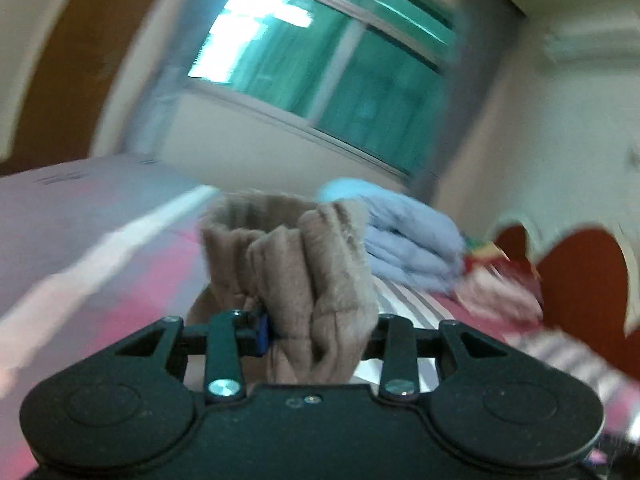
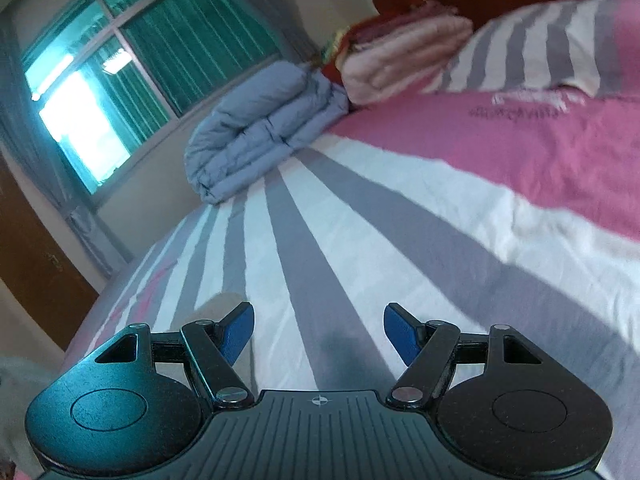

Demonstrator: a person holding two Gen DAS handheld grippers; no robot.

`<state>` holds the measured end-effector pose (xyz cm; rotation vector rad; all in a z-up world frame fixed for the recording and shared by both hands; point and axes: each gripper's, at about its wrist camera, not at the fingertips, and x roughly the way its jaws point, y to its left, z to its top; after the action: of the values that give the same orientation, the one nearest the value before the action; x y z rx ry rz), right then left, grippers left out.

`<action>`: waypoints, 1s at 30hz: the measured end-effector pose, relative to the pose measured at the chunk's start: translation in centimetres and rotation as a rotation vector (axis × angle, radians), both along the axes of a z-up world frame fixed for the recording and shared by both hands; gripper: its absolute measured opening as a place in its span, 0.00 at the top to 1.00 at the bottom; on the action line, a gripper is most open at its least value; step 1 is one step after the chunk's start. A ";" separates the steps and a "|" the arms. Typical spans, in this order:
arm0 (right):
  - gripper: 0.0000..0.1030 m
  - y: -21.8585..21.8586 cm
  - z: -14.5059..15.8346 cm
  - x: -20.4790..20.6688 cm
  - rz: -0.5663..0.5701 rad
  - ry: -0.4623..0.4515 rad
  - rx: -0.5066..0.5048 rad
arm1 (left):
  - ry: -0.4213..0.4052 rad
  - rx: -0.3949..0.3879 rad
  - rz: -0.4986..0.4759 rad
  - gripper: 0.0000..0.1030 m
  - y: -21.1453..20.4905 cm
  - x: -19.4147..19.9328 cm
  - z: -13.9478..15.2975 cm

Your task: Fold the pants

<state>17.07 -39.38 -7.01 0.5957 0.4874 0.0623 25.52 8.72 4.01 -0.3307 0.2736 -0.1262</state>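
A bedroom scene seen from two handheld grippers over a bed [image 2: 360,216] covered in a sheet with grey, white and pink stripes. The left gripper [image 1: 316,332] is clamped on a thick bunch of tan fleece pants [image 1: 296,264], the gathered cloth standing up between its fingers and filling the middle of that view, which is smeared by motion blur. The pinch on several layers at once looks meant to keep them together so the fabric can be lifted clear of the bed and laid out again. The right gripper [image 2: 318,330] hangs low over the striped sheet with its blue-padded fingers [image 2: 402,330] spread wide and nothing between them; a pale tan patch by its left finger may be part of the pants, though that cannot be told for sure. It seems ready to catch a second point on the garment. Further up the bed lie a folded light blue quilt [image 2: 260,132] and, just beside it, a folded pink blanket [image 2: 400,64] near the dark red headboard [image 1: 580,280]. A window [image 2: 132,64] with green glass glows behind.
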 end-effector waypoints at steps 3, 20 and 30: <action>0.31 -0.8 0.1 0.1 -0.005 -0.014 0.016 | 0.020 0.042 -0.107 0.74 -6.7 2.0 -1.2; 0.31 -4.6 -2.3 -0.6 -0.105 0.028 0.166 | 0.083 0.359 -0.418 0.22 -21.2 1.4 -8.7; 0.31 -4.3 -1.7 -1.3 -0.067 -0.025 0.188 | 0.042 0.243 -0.256 0.23 -11.5 -2.1 -5.8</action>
<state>15.76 -43.72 -8.72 0.7939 0.4396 0.0524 23.40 -2.81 -1.83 -0.0561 0.3680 -0.3352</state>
